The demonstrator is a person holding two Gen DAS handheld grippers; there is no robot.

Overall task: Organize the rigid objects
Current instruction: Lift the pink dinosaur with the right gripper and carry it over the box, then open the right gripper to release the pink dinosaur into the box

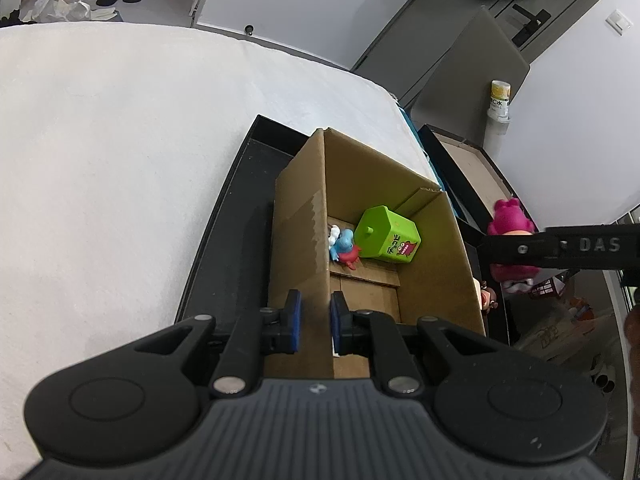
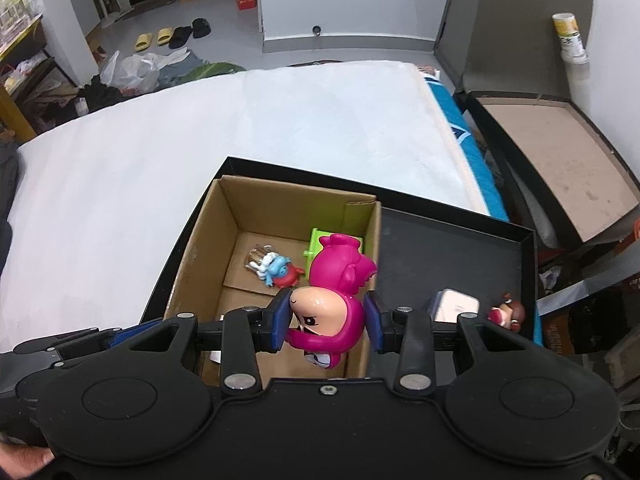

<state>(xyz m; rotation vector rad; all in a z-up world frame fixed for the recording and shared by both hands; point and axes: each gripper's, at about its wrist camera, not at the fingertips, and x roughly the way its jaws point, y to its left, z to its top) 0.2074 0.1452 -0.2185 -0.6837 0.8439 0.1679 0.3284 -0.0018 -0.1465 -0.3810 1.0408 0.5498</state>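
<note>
An open cardboard box (image 1: 432, 276) (image 2: 192, 248) stands in a black tray (image 1: 236, 216) (image 2: 452, 248). Inside it lie a green cube toy (image 1: 386, 236) (image 2: 318, 240) and a small blue and red figure (image 1: 344, 246) (image 2: 278, 270). My left gripper (image 1: 316, 320) is shut on the box's near left wall. My right gripper (image 2: 326, 316) is shut on a pink big-headed figure (image 2: 336, 276) (image 1: 512, 216), which hangs tilted over the box's right wall. The pink figure hides part of the green cube in the right wrist view.
On the tray to the right of the box lie a small brown-haired figure (image 2: 506, 314) and a white case (image 2: 456, 304). The tray rests on a white mattress (image 2: 240, 140). A second black box with an open lid (image 2: 560, 152) stands beyond the mattress edge on the right.
</note>
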